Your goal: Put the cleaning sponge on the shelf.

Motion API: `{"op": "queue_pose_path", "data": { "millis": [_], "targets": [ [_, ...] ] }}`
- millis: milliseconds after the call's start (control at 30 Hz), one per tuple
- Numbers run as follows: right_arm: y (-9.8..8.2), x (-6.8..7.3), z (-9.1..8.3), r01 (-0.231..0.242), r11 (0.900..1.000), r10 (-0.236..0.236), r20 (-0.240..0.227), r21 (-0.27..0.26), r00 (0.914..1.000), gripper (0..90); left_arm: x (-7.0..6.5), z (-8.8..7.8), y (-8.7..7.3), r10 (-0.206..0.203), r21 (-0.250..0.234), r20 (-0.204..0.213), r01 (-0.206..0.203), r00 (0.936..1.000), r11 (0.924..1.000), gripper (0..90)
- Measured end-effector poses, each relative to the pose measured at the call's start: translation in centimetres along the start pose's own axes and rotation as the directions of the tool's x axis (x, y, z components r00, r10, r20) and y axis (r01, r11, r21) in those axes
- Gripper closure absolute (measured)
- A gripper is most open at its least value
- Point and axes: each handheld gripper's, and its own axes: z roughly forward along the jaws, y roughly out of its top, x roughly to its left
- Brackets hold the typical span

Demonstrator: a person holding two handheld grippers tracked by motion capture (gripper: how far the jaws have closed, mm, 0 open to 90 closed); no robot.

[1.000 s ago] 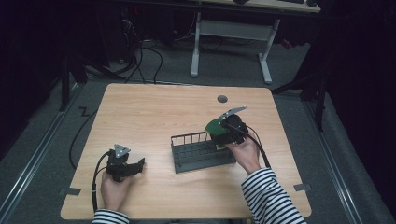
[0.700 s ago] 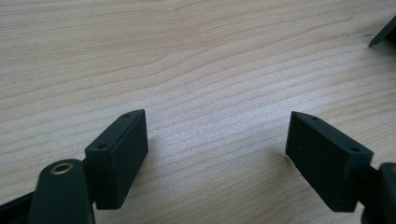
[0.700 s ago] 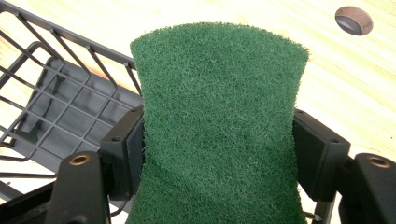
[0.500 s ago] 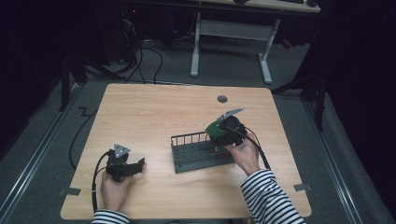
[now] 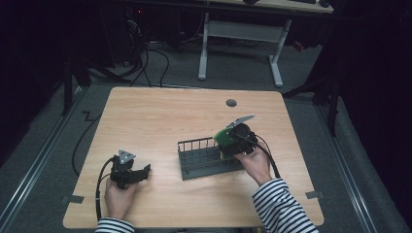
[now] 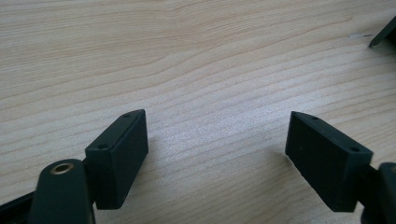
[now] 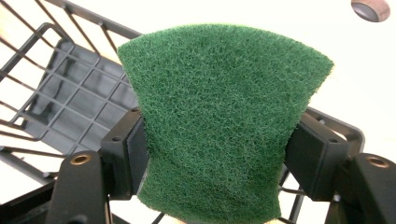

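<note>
A green scouring sponge (image 7: 219,126) is squeezed between the jaws of my right gripper (image 7: 215,144), which is shut on it. In the high view the sponge (image 5: 224,137) hangs over the right end of a dark wire rack (image 5: 204,158), held by the right gripper (image 5: 233,143). My left gripper (image 5: 141,173) rests on the table near the front left, well away from the rack. In the left gripper view its jaws stand wide open (image 6: 215,154) over bare wood.
The wooden table (image 5: 160,116) has a round cable hole (image 5: 231,103) at the back right. A corner of the rack (image 6: 385,32) shows at the top right of the left gripper view. Beyond the table stands another desk's white frame (image 5: 243,34).
The right gripper with the sponge has shifted slightly over the rack's right end. The left gripper has stayed put.
</note>
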Motion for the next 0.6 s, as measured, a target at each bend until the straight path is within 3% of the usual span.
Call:
{"op": "queue_pose_path", "data": {
  "millis": [167, 600],
  "targets": [
    [-0.1, 0.21, -0.11, 0.012, 1.0, -0.012, -0.007, 0.012, 0.9999, 29.9, 0.0, 0.0, 0.0, 0.0, 0.0, 0.0, 0.0, 1.0, 1.0, 21.5],
    [-0.87, -0.16, 0.29, -0.023, 1.0, 0.023, -0.029, 0.015, 0.9993, 27.9, 0.03, 0.0, -0.01, -0.003, -0.002, 0.002, 0.003, 1.0, 1.0, 21.5]
  ]
}}
